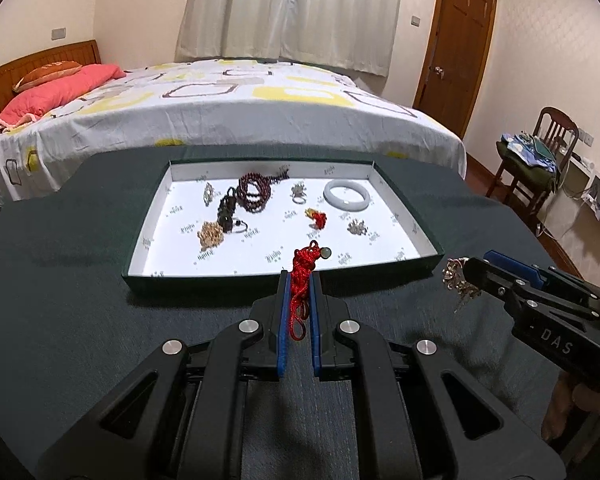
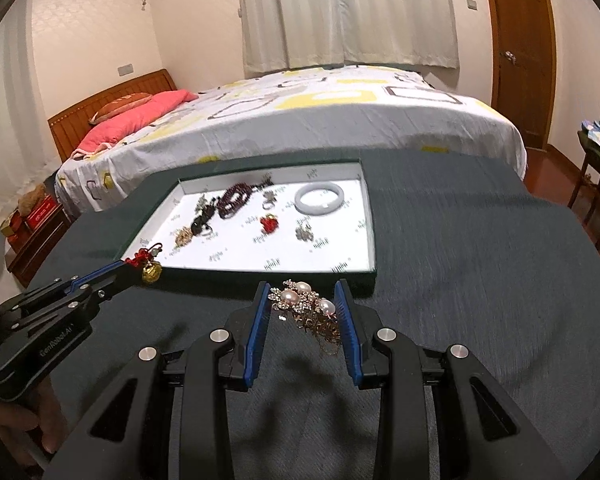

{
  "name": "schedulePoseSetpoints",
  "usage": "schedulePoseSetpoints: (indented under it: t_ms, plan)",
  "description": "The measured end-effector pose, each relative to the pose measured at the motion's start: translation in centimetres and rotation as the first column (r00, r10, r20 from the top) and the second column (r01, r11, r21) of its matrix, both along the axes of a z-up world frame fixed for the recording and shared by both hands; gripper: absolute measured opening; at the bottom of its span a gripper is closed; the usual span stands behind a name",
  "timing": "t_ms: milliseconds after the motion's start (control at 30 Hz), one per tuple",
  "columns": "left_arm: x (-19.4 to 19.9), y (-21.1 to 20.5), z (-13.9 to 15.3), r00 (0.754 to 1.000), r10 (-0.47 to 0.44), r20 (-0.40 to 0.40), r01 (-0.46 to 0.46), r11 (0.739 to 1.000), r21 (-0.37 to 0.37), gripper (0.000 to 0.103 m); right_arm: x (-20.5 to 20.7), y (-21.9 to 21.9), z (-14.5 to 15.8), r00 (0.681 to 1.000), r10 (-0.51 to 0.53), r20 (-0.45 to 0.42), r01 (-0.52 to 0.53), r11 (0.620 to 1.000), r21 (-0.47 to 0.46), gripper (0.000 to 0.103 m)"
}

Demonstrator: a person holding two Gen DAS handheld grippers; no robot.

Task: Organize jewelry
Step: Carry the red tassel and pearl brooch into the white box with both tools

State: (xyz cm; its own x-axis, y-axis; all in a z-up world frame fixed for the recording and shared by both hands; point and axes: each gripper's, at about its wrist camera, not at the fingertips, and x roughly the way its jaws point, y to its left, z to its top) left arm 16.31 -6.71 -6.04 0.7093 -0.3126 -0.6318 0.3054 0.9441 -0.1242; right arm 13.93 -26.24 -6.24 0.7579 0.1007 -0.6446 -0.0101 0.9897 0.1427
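My left gripper (image 1: 300,280) is shut on a red knotted cord charm (image 1: 305,268) with a small green bead; the cord hangs between the blue pads above the tray's near wall. In the right wrist view the left gripper (image 2: 130,265) shows a gold bell under the red cord charm (image 2: 140,259). My right gripper (image 2: 302,286) is shut on a gold brooch with pearls (image 2: 304,303), held above the cloth; the right gripper (image 1: 470,276) sits right of the tray. The white-lined tray (image 1: 204,283) holds a white bangle (image 1: 347,195), dark red beads (image 1: 254,194) and several small pieces.
The tray (image 2: 228,276) lies on a dark green tablecloth (image 1: 80,320). A bed (image 1: 236,112) with a patterned sheet stands just behind the table. A wooden chair (image 1: 540,152) with clutter is at the right, near a brown door (image 1: 456,48).
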Motion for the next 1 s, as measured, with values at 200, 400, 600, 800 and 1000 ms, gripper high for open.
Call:
schedulePoseSetpoints:
  t_ms: [200,400,600,800,1000]
  plan:
    - [1.3,0.2,1.3,0.999,0.007,0.032,-0.007,1.000,-0.008,0.009,1.6,0.9,1.9,0.999,0.022,0.049,-0.021,1.000,-0.012,0.033]
    - [3.5,0.1,2.7,0.997,0.012,0.080,-0.012,1.000,-0.004,0.009,4.0,1.8,3.2,0.995,0.036,0.093,-0.034,0.999,-0.018,0.033]
    - [6.7,-0.1,3.6,0.992,0.027,0.122,-0.027,1.000,-0.001,0.009,7.0,2.7,3.7,0.991,0.041,0.131,-0.039,0.999,-0.016,0.033]
    - [9.3,-0.5,0.5,0.997,0.045,0.070,-0.047,0.999,0.024,0.009,10.0,3.6,0.5,0.996,0.050,0.074,-0.049,0.999,-0.015,0.033]
    - [10.8,-0.3,-3.7,0.998,0.059,-0.012,-0.058,0.996,0.061,0.009,11.7,4.1,-4.0,0.998,0.056,-0.032,-0.057,0.998,-0.031,0.033]
